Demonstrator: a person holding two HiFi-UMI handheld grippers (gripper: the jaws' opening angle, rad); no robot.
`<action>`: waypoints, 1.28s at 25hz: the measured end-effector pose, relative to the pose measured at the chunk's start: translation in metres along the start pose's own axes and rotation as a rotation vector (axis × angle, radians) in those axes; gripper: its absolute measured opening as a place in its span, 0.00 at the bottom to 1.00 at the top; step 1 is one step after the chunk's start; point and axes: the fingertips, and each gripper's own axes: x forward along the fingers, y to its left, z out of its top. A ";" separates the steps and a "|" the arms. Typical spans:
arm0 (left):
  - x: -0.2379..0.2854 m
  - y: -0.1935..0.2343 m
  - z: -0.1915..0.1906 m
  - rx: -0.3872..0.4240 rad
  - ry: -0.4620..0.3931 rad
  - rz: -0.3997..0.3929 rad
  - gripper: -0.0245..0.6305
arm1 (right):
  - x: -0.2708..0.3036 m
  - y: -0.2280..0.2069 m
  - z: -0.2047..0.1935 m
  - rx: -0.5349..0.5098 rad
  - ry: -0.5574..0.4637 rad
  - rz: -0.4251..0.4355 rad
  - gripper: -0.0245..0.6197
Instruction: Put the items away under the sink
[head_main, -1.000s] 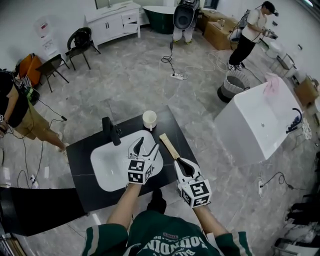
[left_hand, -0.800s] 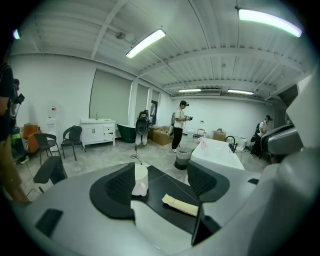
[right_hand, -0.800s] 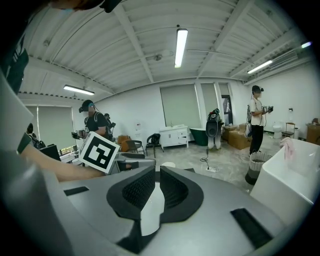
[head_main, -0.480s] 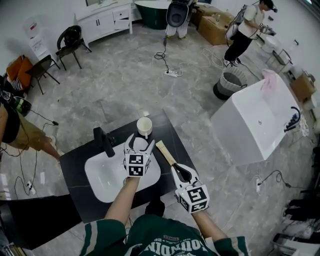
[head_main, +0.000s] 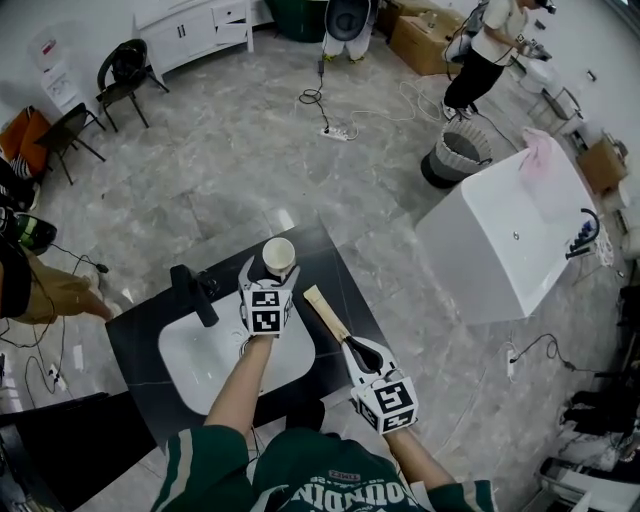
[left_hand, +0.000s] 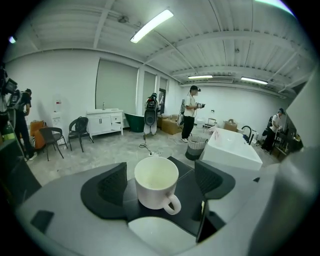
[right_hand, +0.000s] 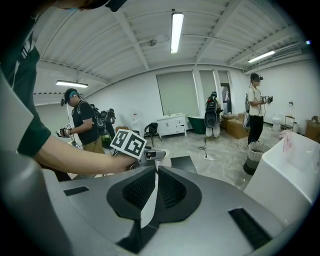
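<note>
the step in hand looks like the pick-up of the first item: the left hand-held gripper is released, its jaws having just been opening, and they now stand wide on either side of the white mug without the pads touching it. the mug stands upright and empty on the black desk, just behind the white sink and to the right of the dark tap, with its handle turned toward the gripper. the right hand-held gripper is clenched on one end of a flat wooden strip, whose far end reaches out over the desk beside the sink; whether that end rests on the top or hangs just above it i cannot tell. nothing has gone under the sink yet, as far as these views show, and the space below is out of sight. the next move, i judge, calls for easing the left jaws a little further forward so the pads sit level with the mug's body, clear of the handle, then closing squarely and lifting it straight up before carrying it down and around the desk edge. the mug's smooth glazed wall may slip if the grip is too high or lopsided.
</note>
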 end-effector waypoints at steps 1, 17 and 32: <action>0.007 0.002 -0.002 -0.004 0.011 0.000 0.67 | 0.001 -0.003 -0.001 0.001 0.004 -0.005 0.11; 0.053 0.007 -0.027 -0.003 0.100 0.017 0.67 | -0.018 -0.041 -0.024 0.088 0.034 -0.096 0.11; 0.034 0.001 -0.022 -0.015 0.086 -0.034 0.66 | -0.041 -0.037 -0.036 0.091 0.039 -0.113 0.11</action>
